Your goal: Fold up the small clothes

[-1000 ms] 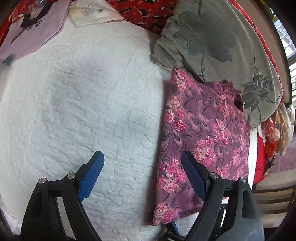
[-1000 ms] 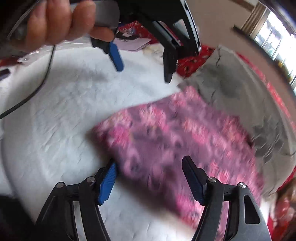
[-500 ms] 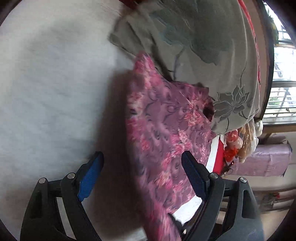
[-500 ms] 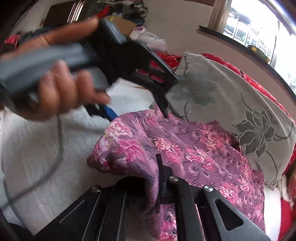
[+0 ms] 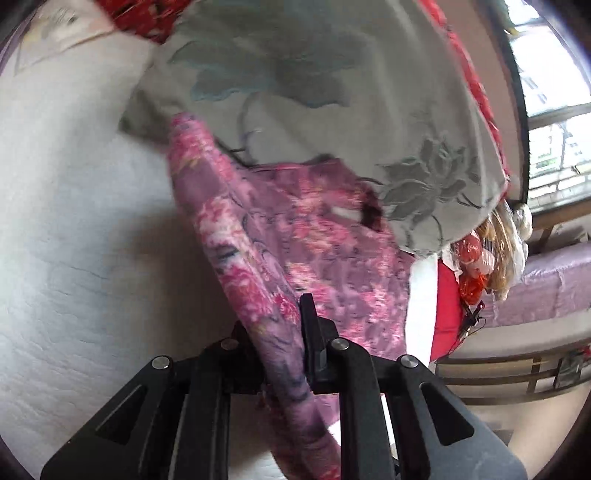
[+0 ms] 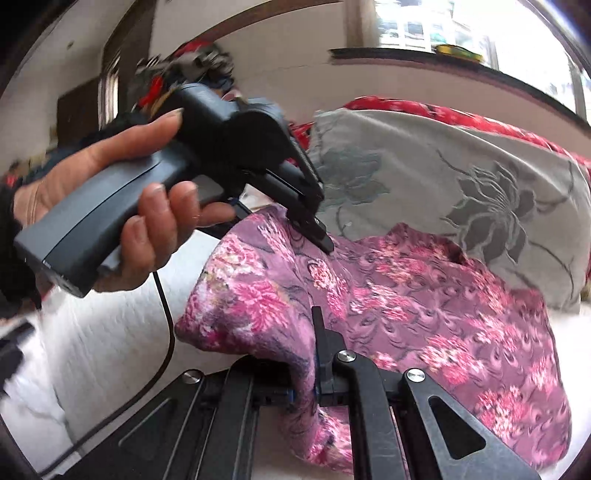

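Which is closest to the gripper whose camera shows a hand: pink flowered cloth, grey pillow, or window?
From the right gripper, in its own view:
1. Pink flowered cloth, pinched between its fingers.
2. Grey pillow, behind the cloth.
3. Window, on the far wall, top.

Daylight enters through the bright window (image 6: 443,26) in the right wrist view, blown out to white glare, and again at the right edge of the left wrist view. The white quilted bedspread (image 5: 74,240) is evenly lit, with a soft shadow beside the lifted purple floral cloth (image 5: 280,236). Both views are motion-blurred, most on that cloth and the grey flower-printed pillow (image 5: 332,92). Fisheye bending curves the edges, and the corners fall to black.
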The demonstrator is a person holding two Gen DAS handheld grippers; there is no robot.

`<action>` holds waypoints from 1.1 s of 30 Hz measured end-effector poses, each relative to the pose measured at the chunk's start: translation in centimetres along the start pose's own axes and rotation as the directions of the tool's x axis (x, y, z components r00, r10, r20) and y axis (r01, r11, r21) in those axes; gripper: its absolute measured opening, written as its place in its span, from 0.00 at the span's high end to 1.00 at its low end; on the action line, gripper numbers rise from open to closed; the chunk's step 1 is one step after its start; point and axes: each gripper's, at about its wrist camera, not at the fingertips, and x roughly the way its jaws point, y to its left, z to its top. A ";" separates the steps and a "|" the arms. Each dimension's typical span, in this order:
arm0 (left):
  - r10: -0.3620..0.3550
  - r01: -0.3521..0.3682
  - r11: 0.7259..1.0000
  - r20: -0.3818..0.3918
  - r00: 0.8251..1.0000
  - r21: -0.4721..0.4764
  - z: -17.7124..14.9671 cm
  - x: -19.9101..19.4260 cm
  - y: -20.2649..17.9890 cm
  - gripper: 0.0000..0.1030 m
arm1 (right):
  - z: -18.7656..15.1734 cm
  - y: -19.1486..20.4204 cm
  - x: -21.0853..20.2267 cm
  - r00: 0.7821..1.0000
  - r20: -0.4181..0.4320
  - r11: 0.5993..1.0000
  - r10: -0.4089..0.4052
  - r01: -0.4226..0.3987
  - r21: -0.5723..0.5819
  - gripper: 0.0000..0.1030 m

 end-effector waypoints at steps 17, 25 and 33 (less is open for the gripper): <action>0.040 -0.037 0.992 -0.028 0.999 0.121 -2.0 5.4 -12.7 0.87 | -2.8 -12.5 -7.3 0.996 0.091 0.892 -0.015 -0.028 0.451 0.95; 0.087 -0.072 0.980 -0.077 0.993 0.183 -3.2 10.3 -17.9 0.87 | -5.9 -17.7 -9.4 0.990 0.126 0.783 -0.060 -0.031 0.621 0.95; 0.190 -0.158 0.956 -0.114 0.975 0.246 -4.2 16.6 -21.7 0.87 | -9.5 -22.0 -10.3 0.983 0.131 0.657 -0.126 -0.017 0.754 0.95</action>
